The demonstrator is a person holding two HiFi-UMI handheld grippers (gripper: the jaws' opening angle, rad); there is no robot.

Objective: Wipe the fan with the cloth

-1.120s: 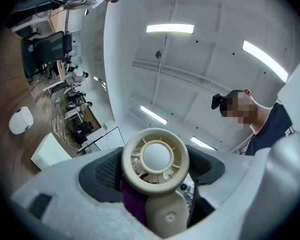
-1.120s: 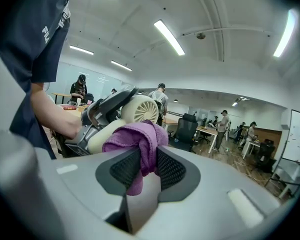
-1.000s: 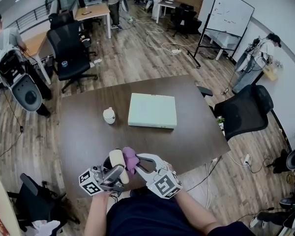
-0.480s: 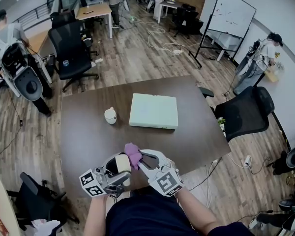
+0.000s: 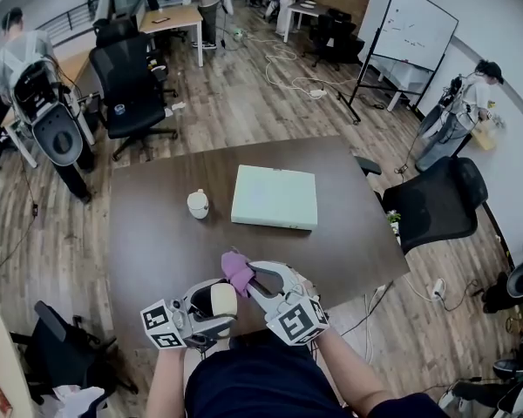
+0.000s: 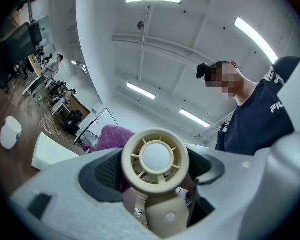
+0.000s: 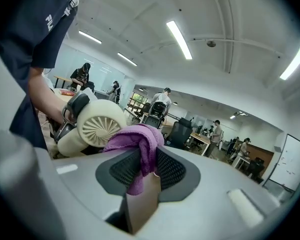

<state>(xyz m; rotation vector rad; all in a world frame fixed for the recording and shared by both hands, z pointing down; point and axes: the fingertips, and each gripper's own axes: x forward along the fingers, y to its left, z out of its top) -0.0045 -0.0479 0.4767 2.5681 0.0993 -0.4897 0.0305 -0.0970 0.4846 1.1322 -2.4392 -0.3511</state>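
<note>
Left gripper (image 5: 216,305) is clamping the fan (image 5: 221,300). In the left gripper view both jaws are pressing on the cream body at the round head, the hub is facing the camera and the handle is running down between the jaws.

Right gripper (image 5: 247,279) is pinching the cloth (image 5: 235,266). Its jaws are standing narrow, with purple fabric bunching out above them and a tail hanging down between them.

Both grippers are hovering close together over the near edge of the table (image 5: 157,233), right in front of the person's body. The cloth is sitting just beside the fan's head, on its far side in the head view. In the right gripper view the cloth is overlapping the rim of the slatted grille, but I can't confirm actual contact.

Further out on the table, a white cup (image 5: 197,204) and a pale green box (image 5: 275,197) are sitting side by side, apart from each other and well away from the grippers.
</note>
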